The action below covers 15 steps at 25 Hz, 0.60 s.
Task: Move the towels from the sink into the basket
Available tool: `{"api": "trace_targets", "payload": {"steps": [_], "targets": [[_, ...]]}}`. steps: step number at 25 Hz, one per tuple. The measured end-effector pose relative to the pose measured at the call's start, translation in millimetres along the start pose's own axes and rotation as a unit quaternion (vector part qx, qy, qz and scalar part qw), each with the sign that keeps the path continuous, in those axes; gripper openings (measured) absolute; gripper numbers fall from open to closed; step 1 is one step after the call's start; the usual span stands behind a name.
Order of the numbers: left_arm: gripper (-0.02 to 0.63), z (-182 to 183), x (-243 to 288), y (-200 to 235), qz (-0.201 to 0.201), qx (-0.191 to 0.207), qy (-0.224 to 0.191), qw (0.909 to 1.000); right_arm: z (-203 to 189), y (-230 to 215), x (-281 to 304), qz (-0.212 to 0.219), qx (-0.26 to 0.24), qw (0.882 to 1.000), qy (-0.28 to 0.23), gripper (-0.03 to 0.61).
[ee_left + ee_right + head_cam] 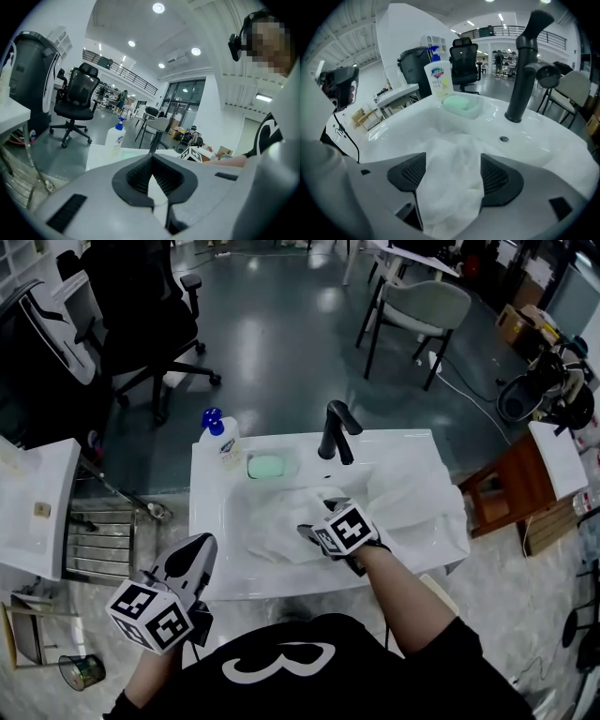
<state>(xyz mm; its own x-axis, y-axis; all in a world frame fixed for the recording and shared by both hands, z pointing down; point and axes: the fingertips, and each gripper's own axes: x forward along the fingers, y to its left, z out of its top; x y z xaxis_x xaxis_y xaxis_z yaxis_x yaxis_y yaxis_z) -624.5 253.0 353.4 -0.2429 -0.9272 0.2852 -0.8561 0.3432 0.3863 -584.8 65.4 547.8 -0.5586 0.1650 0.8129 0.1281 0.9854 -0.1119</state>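
A crumpled white towel (277,526) lies in the white sink (211,521). A second white towel (417,502) is draped over the sink's right side. My right gripper (309,533) reaches into the basin, open wide. In the right gripper view the towel (450,150) fills the gap between the right gripper's (452,176) pads, which stand beside it without squeezing it. My left gripper (199,547) hangs shut and empty in front of the sink's left corner. The left gripper (152,180) shows its jaws meeting. I see no basket in any view.
A black faucet (336,432) stands at the back of the sink, with a soap bottle (221,439) and a green soap dish (272,466) to its left. A white cabinet (37,507) and a wire rack (98,531) stand at the left. Office chairs are behind.
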Motion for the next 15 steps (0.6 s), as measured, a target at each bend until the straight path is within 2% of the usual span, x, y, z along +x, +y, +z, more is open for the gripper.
{"api": "trace_targets", "payload": {"steps": [4,8,12,15], "targets": [[0.006,-4.2,0.3,18.6,0.019,-0.006,0.006,0.9998,-8.7,-15.1,29.1,0.004,0.005,0.999,0.046,0.357],[0.006,-6.6,0.1,33.6,0.029,-0.020,0.010,0.9993,-22.7,-26.9,52.8,0.011,0.029,0.996,0.079,0.362],[0.006,-5.9,-1.9,39.5,0.035,-0.022,0.013,0.9991,-35.7,-28.9,68.3,0.022,0.058,0.994,0.092,0.362],[0.006,-7.6,-3.1,44.5,0.042,-0.025,0.014,0.9987,-39.6,-29.4,76.2,0.028,0.061,0.993,0.095,0.362]]}}
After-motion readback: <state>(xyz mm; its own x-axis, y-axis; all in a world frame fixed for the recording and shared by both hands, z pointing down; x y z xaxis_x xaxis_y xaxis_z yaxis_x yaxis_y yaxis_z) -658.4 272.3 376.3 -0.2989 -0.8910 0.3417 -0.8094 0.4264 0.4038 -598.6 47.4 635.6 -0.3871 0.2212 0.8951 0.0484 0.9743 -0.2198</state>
